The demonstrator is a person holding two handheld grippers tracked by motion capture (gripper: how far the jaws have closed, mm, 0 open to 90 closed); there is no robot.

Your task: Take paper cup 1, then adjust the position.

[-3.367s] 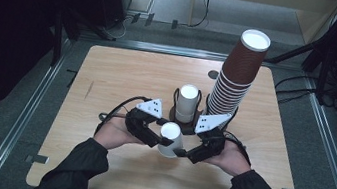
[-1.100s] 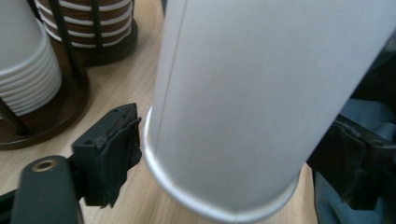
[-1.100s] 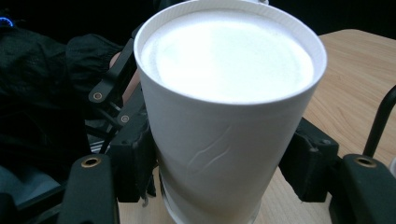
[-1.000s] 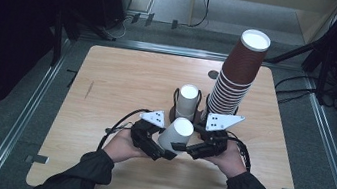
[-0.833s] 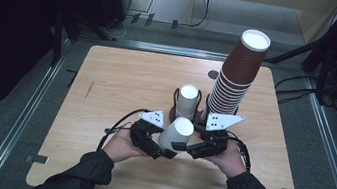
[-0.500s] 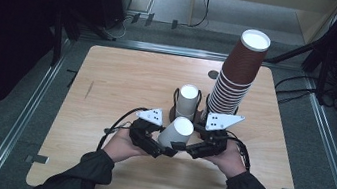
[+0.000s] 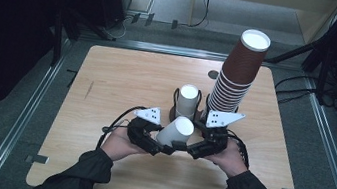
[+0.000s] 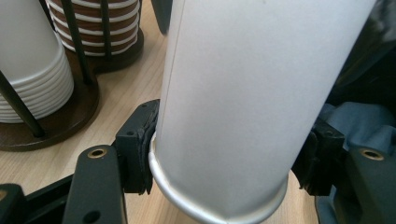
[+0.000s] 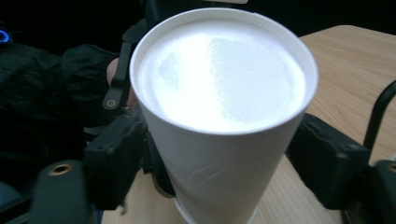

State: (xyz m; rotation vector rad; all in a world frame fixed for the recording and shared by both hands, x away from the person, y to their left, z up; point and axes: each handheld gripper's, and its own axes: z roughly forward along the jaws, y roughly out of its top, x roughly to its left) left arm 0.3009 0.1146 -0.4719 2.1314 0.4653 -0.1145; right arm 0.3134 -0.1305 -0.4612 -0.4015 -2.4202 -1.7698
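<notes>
While the left gripper [image 7: 161,146] clamps the white cup [image 7: 174,132] near its rim, the right gripper [image 7: 187,149] has just spread wide around it, the handover seemingly done, placement still ahead.

On the table [image 7: 124,73] we see two stacks of cups standing side by side toward the far middle: a short stack [image 7: 187,99] on the left, in a wire holder [image 7: 174,106], and a tall stack [image 7: 237,69] just to its right. In front of the short stack we hold a single cup [image 7: 174,131] above the near part of the table, tilted, between the left gripper [image 7: 152,138] on its left and the right gripper [image 7: 199,145] on its right. Behind the table lies the floor [image 7: 180,5].
</notes>
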